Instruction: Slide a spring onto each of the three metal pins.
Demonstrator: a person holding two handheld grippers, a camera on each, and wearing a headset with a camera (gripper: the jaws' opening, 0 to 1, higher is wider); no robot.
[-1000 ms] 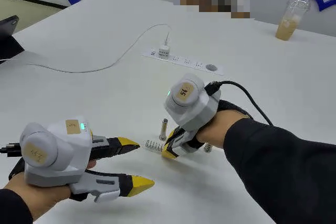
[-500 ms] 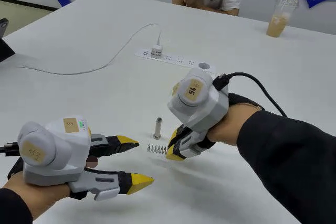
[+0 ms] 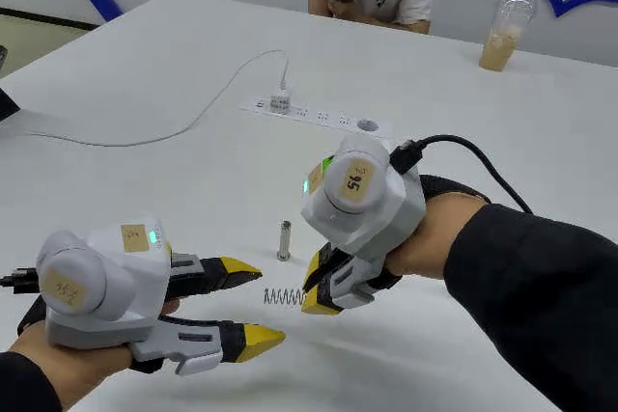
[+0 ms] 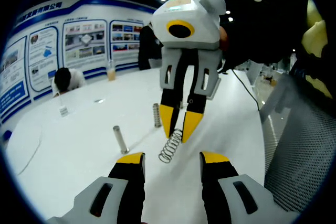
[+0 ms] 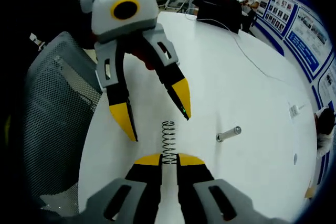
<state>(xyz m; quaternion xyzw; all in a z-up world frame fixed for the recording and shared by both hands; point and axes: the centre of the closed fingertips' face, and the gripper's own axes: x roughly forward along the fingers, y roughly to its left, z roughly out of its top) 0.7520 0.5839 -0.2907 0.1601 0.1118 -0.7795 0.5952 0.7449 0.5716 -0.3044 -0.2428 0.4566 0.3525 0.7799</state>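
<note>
Cup [image 3: 500, 41] at far bench [image 3: 145, 74] edge: clear plastic, straw, tan drink inside. Spring [image 3: 283, 295]: thin wire coil, one end pinched between the nearly closed yellow tips of the right gripper [image 3: 316, 294], the rest lying on the smooth white bench. Pin [image 3: 284, 239]: plain metal cylinder, upright, bare, just beyond the spring. Left gripper [image 3: 256, 302]: jaws spread wide, holding nothing, near the spring's free end.

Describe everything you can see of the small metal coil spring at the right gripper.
The small silvery wire coil spring is slender and open-wound. One end is pinched between the yellow-tipped jaws of the right gripper; the rest points towards the left gripper, apart from it, low over the white table near an upright bare metal pin.
</note>
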